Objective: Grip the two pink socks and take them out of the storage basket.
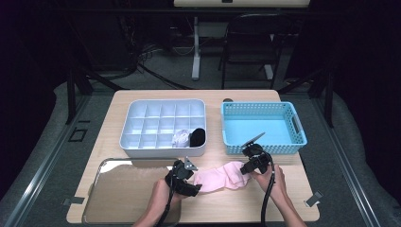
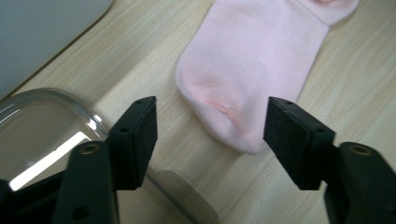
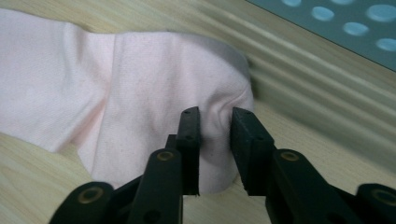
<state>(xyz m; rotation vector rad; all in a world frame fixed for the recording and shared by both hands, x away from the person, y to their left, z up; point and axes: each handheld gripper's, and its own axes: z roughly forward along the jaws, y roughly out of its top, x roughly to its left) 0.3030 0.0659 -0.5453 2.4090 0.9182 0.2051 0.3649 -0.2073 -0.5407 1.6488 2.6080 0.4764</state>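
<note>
- The light wooden table point(image 1: 293, 198) is carrying everything, and its smooth top is letting fabric slide, so a one-sided pull could be dragging the work toward the near edge.
- The clear, shiny plastic tray point(image 1: 113, 198) is sitting at the near left, its rounded rim just beside the left gripper; a low sweep there risks catching that rim and jolting the hand.
- The white plastic organiser box with many small compartments point(image 1: 142, 124) is lying behind it, already holding a pale bundle and a black one in its front row; a loose bundle dropped there could be springing open and spilling into the neighbouring cell.
- The turquoise perforated plastic basket point(image 1: 293, 144) is standing close behind the right gripper, so lifting carelessly could be knocking its front wall.
- The soft pink cotton sock point(image 1: 222, 176) is lying flat on the table between the two grippers, in front of the organiser and basket.
- The right gripper point(image 3: 215, 140) is pinching a fold at one end of the sock; the bite looks shallow, so the cloth may be slipping out under tension.
- The left gripper point(image 2: 210, 123) is standing released, jaws wide either side of the sock's rounded end without pressing it; closing too high would be missing the fabric entirely.
</note>
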